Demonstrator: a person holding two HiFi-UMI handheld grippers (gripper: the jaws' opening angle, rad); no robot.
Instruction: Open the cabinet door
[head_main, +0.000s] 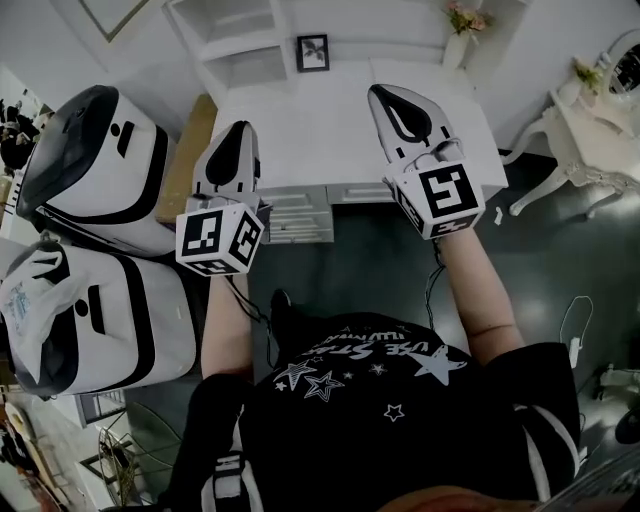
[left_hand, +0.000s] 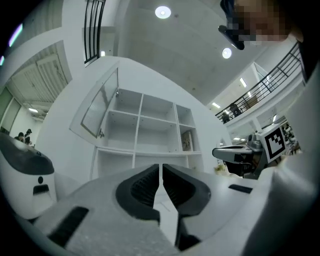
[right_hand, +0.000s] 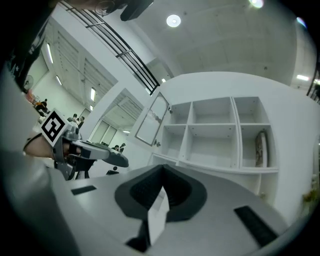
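Observation:
The white shelf cabinet (left_hand: 150, 125) (right_hand: 215, 132) stands on the desk (head_main: 320, 130) ahead of me. Its glass door (left_hand: 100, 107) (right_hand: 150, 120) at the upper left compartment is swung open to the left. My left gripper (head_main: 235, 130) (left_hand: 160, 167) is shut and empty, held in the air in front of the cabinet and well short of it. My right gripper (head_main: 385, 92) (right_hand: 162, 170) hangs beside it, also shut with nothing in it. Each gripper shows in the other's view, the right gripper (left_hand: 240, 152) and the left gripper (right_hand: 95, 152).
A framed picture (head_main: 312, 52) (right_hand: 260, 147) stands in the cabinet's right compartment. Desk drawers (head_main: 300, 215) lie below my hands. Two large white-and-black machines (head_main: 95, 170) (head_main: 90, 320) stand at the left. A vase of flowers (head_main: 460, 35) and a white side table (head_main: 590, 150) are at the right.

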